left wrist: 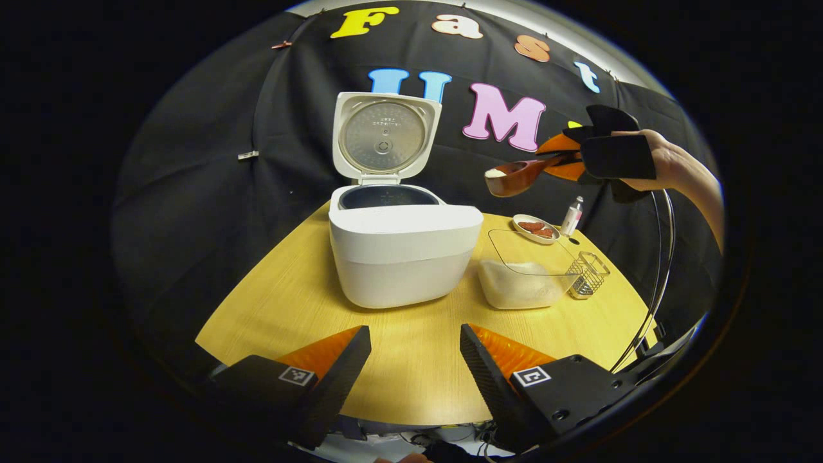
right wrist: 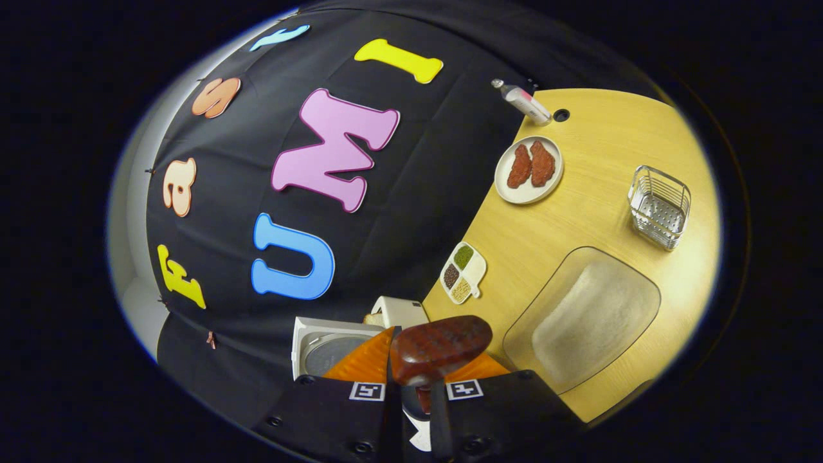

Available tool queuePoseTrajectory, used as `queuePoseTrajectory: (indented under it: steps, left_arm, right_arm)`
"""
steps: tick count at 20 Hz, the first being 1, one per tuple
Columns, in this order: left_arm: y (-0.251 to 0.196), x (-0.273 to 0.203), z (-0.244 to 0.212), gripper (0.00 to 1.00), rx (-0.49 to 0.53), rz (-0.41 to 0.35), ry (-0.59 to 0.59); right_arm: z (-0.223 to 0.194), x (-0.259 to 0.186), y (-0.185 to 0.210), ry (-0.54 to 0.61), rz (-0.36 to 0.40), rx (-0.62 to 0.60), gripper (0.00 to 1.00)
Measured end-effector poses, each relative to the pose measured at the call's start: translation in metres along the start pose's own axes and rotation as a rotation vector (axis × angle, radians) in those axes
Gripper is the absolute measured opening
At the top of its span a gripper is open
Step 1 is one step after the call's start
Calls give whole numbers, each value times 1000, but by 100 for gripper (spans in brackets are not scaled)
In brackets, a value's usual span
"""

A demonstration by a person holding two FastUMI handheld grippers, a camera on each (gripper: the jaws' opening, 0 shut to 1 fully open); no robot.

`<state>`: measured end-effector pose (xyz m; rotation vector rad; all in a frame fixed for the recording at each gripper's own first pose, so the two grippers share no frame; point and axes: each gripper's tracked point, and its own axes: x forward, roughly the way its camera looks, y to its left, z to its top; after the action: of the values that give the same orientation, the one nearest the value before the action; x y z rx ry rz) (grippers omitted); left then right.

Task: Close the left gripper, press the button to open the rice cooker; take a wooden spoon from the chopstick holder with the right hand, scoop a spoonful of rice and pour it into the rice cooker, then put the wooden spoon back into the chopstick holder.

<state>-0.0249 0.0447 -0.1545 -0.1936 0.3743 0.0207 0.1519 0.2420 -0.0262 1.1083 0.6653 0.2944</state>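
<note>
A plate [right wrist: 528, 170] of reddish pieces, a small bottle [right wrist: 522, 101] and a divided dish [right wrist: 463, 272] sit on the table [right wrist: 604, 148]

— Left gripper view sits low at the round yellow wooden table's [left wrist: 418, 379] near edge, facing the open white rice cooker [left wrist: 402, 254].
— Right gripper view hangs high, rolled sideways, looking down; both share the clear rice tub [left wrist: 524, 276] [right wrist: 582, 318]

Nothing can be read: the small print on the inner plate of the open rice cooker [left wrist: 384, 137] lid is too fine to make out, the bottle [left wrist: 571, 216] label is a blur, and the square black-and-white markers [left wrist: 531, 376] on the claws carry patterns, not words.
</note>
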Motion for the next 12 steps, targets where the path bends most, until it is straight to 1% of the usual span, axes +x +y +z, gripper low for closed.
queuePoseTrajectory:
  steps: [3,4,7,8,12]
  left_arm:
    - [5,-1,-6,96,-43,14,1]
    - [8,-11,-15,96,-53,17,-1]
    - [18,-21,-16,96,-60,21,-24]
    - [22,-19,-14,96,-60,26,-29]
    - [41,-19,-18,96,-95,63,-23]
  right_arm:
    - [-25,16,30,32,37,-19,20]
    - [-33,21,38,36,42,-34,20]
    - [-60,37,60,54,63,-107,20]
    - [-68,43,68,52,73,-148,20]
    - [-105,65,88,39,111,-390,20]
